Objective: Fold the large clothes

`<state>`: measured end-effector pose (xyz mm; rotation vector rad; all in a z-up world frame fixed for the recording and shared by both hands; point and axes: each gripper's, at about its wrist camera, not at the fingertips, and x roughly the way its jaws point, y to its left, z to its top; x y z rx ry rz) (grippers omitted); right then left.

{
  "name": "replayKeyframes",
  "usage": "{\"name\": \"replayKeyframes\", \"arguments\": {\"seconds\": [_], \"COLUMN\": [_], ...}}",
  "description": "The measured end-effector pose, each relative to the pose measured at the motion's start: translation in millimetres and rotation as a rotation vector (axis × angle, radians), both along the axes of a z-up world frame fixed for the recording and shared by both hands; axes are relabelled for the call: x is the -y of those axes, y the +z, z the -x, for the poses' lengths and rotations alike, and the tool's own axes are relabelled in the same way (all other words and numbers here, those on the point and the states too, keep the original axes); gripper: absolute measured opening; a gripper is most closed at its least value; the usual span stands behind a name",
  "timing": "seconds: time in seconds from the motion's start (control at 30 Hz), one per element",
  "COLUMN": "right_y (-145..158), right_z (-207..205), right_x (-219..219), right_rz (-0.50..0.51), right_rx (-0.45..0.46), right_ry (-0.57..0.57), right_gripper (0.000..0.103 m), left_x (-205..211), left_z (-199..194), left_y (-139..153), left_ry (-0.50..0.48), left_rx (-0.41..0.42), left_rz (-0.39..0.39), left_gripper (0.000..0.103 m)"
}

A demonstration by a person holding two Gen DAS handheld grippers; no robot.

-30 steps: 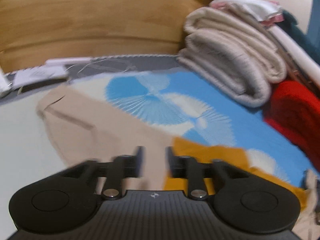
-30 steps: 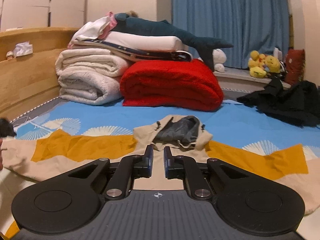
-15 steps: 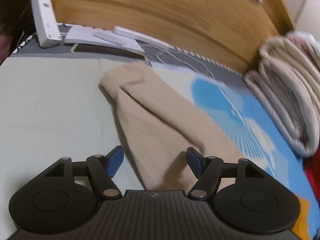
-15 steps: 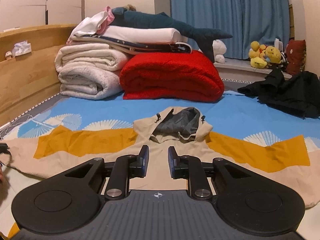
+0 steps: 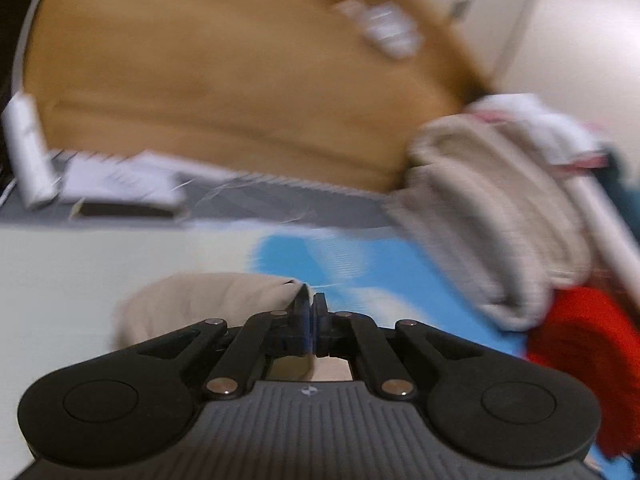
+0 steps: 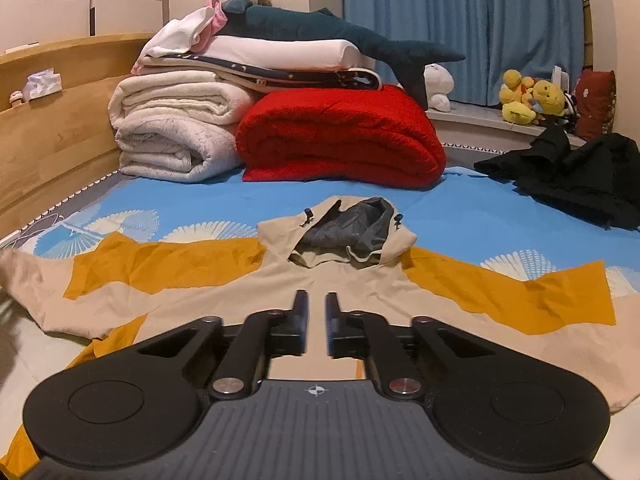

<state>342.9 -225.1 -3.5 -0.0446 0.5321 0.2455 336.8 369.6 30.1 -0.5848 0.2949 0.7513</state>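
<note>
Left gripper went wide over the beige sleeve end half a second back, now clamped on that cuff: jaws have just been closing, fabric bunched at the tips, pads together. That view now looks more at the wooden headboard than down on the sleeve, heavy blur. Reads as grasp made and lift started; next is carrying the sleeve in across the body, my call.

Hooded jacket lies face-up on the blue fan-print sheet, spread flat, both arms out. Beige body, mustard bands across each sleeve, grey-lined hood at 12 o'clock of the right gripper. Left sleeve tip at 9 o'clock in the right view is blurred at the frame edge. Right sleeve at 3 o'clock flat, untouched. No fold in yet.

Right gripper: nearly clenched, narrow gap, nothing between the fingers; jaws have just been closing a little. Hovers over the chest.

White blankets and red blanket at 11–12 o'clock, black garment at 2 o'clock, all clear of the jacket.
</note>
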Motion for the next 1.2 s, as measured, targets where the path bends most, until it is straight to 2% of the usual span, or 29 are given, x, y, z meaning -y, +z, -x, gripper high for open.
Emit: {"name": "replayKeyframes", "arguments": {"seconds": [0.13, 0.23, 0.33, 0.4, 0.5, 0.57, 0.6, 0.67, 0.73, 0.77, 0.87, 0.93, 1.03, 1.1, 1.13, 1.2], "right_y": [8, 17, 26, 29, 28, 25, 22, 18, 13, 12, 4, -5, -21, -32, -37, -47], "right_z": [9, 18, 30, 37, 39, 37, 35, 31, 26, 23, 13, 6, -3, -8, -11, -15], "right_x": [13, 26, 38, 46, 63, 70, 72, 73, 74, 74, 69, 62, 46, 31, 22, 5], "right_rz": [-0.023, -0.043, -0.027, -0.012, -0.053, -0.066, -0.06, -0.048, -0.05, -0.054, -0.08, -0.098, -0.097, -0.061, -0.041, 0.024], "right_rx": [0.009, 0.027, 0.072, 0.091, 0.051, 0.022, 0.014, -0.001, -0.021, -0.03, -0.059, -0.087, -0.127, -0.152, -0.161, -0.178], "right_ry": [-0.023, -0.043, -0.057, -0.072, -0.092, -0.111, -0.118, -0.129, -0.142, -0.147, -0.156, -0.152, -0.114, -0.072, -0.044, 0.018], "right_gripper": [0.005, 0.005, 0.005, 0.005, 0.005, 0.005, 0.005, 0.006, 0.006, 0.006, 0.007, 0.007, 0.007, 0.008, 0.011, 0.022], "left_x": [97, 174, 248, 295, 354, 389, 405, 420, 413, 406, 369, 345, 314, 295, 286, 268], "left_z": [3, 9, 10, 5, -10, -20, -27, -39, -41, -42, -56, -63, -74, -81, -83, -88], "left_y": [51, 60, 45, 29, 2, -10, -19, -35, -38, -35, -30, -29, -33, -41, -44, -50], "left_ry": [-0.221, -0.394, -0.56, -0.668, -0.846, -0.984, -1.075, -1.188, -1.182, -1.161, -1.076, -0.996, -0.856, -0.767, -0.736, -0.706], "left_rx": [0.023, 0.026, 0.023, -0.009, -0.058, -0.097, -0.139, -0.233, -0.232, -0.225, -0.196, -0.206, -0.303, -0.377, -0.399, -0.422], "left_rz": [-0.034, -0.061, -0.086, -0.1, -0.018, -0.015, 0.004, 0.072, 0.068, 0.057, 0.082, 0.07, 0.046, 0.057, 0.077, 0.123], "left_gripper": [0.0, 0.0, 0.0, 0.0, 0.0, 0.001, 0.003, 0.02, 0.034, 0.037, 0.037, 0.037, 0.037, 0.037, 0.037, 0.041]}}
